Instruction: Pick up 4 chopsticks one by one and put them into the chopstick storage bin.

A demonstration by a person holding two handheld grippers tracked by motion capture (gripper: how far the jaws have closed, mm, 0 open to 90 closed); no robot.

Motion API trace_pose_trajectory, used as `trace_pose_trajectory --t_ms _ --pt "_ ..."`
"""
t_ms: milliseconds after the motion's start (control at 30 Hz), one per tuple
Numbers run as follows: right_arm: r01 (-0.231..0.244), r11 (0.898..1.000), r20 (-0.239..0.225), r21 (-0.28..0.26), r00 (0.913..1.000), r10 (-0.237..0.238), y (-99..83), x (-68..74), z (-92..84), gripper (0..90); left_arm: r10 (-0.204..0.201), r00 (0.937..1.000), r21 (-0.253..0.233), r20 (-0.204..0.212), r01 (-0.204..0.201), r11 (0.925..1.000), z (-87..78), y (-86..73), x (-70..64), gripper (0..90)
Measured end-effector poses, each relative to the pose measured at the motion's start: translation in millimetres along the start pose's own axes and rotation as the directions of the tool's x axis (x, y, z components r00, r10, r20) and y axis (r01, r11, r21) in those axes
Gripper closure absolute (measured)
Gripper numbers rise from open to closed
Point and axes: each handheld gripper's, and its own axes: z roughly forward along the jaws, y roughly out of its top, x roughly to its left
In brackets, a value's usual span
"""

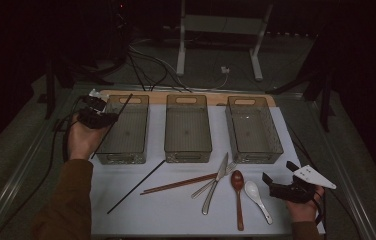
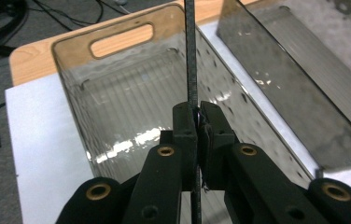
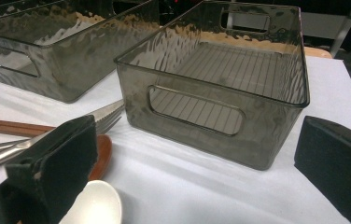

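Holding a thin black chopstick point(image 2: 191, 56) clamped between its jaws, the left tool point(image 1: 97, 116) is hanging over the left smoky clear plastic bin point(image 1: 124, 150), with the stick slanting across that bin's near left corner. Judging by this, the sorting is only just starting: all three bins are looking empty, though the dim light is making that hard to confirm. The second thin black chopstick point(image 1: 136, 186) is lying on the white counter point(image 1: 176, 215) in front of the bins. Beside it are waiting the brown wooden chopsticks point(image 1: 178, 184), the steel knife point(image 1: 215, 184), the steel fork point(image 1: 228, 167), the brown wooden spoon point(image 1: 237, 192) and the white ceramic spoon point(image 1: 256, 195). The right tool point(image 1: 276, 185) is resting near the white spoon with its jaws standing apart, holding nothing.
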Motion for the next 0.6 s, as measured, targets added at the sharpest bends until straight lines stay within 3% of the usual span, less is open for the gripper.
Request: trace_pose_trajectory --t_ms 600 --pt "0.001 1.000 -0.002 0.001 1.0000 -0.001 0.1 0.0 0.2 0.0 -0.045 0.9981 0.032 -0.042 0.046 0.9984 28.5 15.2 6.3 87.7"
